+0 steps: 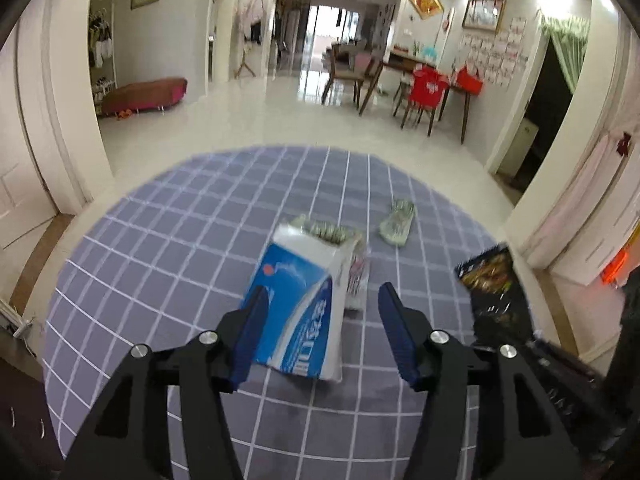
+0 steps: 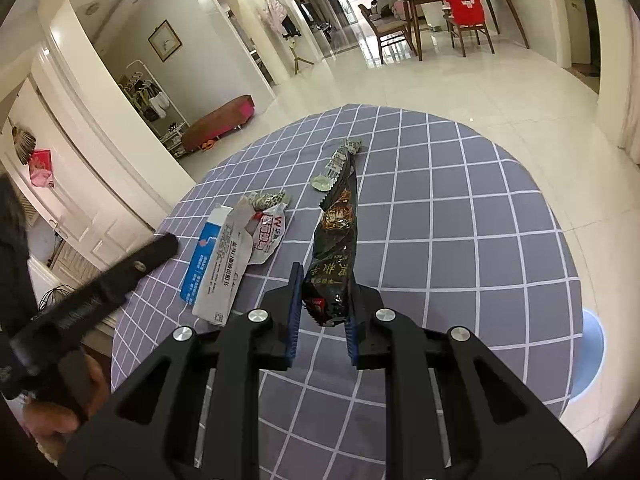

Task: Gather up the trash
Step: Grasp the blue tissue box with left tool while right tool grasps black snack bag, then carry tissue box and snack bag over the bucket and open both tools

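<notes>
A round table under a grey-blue checked cloth (image 1: 160, 240) (image 2: 460, 220) carries the trash. A blue and white carton (image 1: 296, 304) (image 2: 216, 264) lies flat on it. My left gripper (image 1: 323, 288) is open and straddles the carton, with neither pad pressing on it. A red and white wrapper (image 1: 358, 276) (image 2: 270, 234) lies against the carton's right side. Crumpled green-white wrappers (image 1: 398, 220) (image 2: 334, 170) lie farther back. My right gripper (image 2: 325, 272) is shut on a long dark snack wrapper (image 2: 336, 240) (image 1: 488, 276), which it holds up above the cloth.
A hand (image 2: 56, 412) holds the left gripper at the table's left edge. A pale blue round object (image 2: 592, 352) sits on the floor beside the table's right edge. Beyond lie a glossy tiled floor, a pink bench (image 1: 144, 94), and a dining table with chairs (image 1: 420, 92).
</notes>
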Demonstrator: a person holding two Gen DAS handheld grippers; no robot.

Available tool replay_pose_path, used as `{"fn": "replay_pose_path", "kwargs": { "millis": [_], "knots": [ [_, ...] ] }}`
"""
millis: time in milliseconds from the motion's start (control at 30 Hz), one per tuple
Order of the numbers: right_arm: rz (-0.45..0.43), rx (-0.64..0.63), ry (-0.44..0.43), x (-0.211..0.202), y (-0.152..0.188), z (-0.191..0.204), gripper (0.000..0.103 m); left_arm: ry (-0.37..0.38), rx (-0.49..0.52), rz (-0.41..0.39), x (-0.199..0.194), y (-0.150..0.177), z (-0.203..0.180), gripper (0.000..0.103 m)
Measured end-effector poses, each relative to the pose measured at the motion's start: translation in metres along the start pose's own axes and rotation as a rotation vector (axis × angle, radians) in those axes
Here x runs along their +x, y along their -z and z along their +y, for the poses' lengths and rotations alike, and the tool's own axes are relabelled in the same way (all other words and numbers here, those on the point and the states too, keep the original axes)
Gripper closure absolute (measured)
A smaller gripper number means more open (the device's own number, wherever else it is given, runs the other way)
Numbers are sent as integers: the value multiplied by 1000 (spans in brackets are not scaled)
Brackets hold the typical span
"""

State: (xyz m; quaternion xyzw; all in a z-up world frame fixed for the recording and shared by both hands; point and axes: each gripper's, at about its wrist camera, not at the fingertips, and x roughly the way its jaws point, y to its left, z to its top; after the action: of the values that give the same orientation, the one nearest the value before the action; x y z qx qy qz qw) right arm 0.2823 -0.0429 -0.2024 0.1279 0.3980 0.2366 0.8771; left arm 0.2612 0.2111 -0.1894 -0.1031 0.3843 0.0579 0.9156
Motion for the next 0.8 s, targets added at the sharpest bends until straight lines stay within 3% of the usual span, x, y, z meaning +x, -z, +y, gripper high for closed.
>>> {"fn": "replay_pose_path", "kwargs": {
  "millis": [233,267,300,333,600,800],
  "knots": [
    [27,5,-1,20,-1,-1,84,-17,71,76,39,11,-8,47],
    [31,5,-3,22,1,0,84,-20,81,89,44,13,-8,54],
    [34,5,-4,24,1,0,84,-17,85,103,50,14,-7,79],
    [37,3,-4,25,2,1,84,-19,79,110,53,15,-5,78],
    [23,-1,-43,20,-1,9,84,-28,-9,-53,14,5,19,82],
    [-39,20,-74,-13,-3,2,84,22,42,-118,-19,-6,-17,82]
  ]
}}
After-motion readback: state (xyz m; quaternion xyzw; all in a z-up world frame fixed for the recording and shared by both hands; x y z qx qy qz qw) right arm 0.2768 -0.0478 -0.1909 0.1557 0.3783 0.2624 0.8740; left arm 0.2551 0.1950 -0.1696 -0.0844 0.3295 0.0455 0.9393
